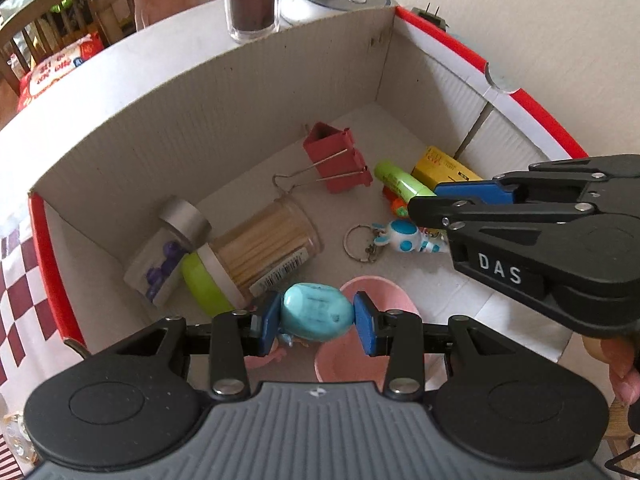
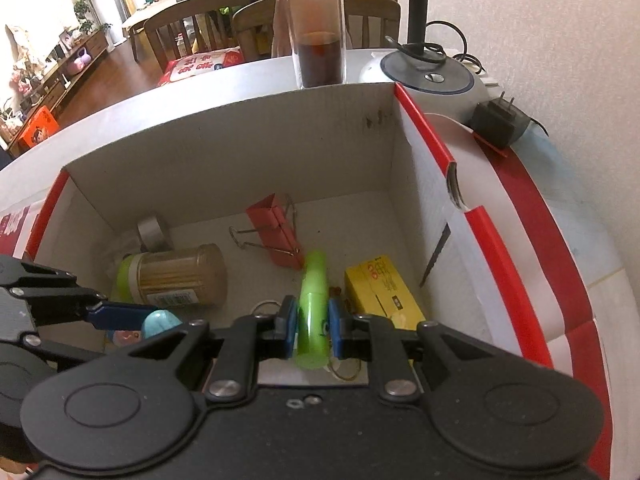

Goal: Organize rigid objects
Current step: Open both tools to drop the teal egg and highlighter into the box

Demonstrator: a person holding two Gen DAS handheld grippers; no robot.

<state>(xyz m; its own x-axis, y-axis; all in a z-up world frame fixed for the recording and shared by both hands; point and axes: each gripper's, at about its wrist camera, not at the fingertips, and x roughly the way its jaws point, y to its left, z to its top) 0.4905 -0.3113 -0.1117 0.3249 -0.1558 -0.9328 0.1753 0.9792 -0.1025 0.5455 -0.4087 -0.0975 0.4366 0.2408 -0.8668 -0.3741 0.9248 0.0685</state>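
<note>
A white cardboard box (image 1: 160,120) with red rims holds several small objects. My left gripper (image 1: 316,317) is shut on a turquoise egg-shaped toy (image 1: 316,316), held over a pink cup (image 1: 376,292) at the box's near side. My right gripper (image 2: 314,326) is shut on a lime green tube (image 2: 313,312), low inside the box beside a yellow carton (image 2: 380,292). The right gripper also shows in the left wrist view (image 1: 424,200), over the green tube (image 1: 400,178). The left gripper's blue finger (image 2: 116,314) and the egg toy (image 2: 160,322) show in the right wrist view.
In the box lie a toothpick jar (image 1: 264,244) with a green lid, a small jar of purple beads (image 1: 168,252), a red binder clip (image 1: 340,156) and a blue-white keychain figure (image 1: 404,238). A tall glass bottle (image 2: 318,24), a lamp base (image 2: 428,72) and a plug adapter (image 2: 498,120) stand behind the box.
</note>
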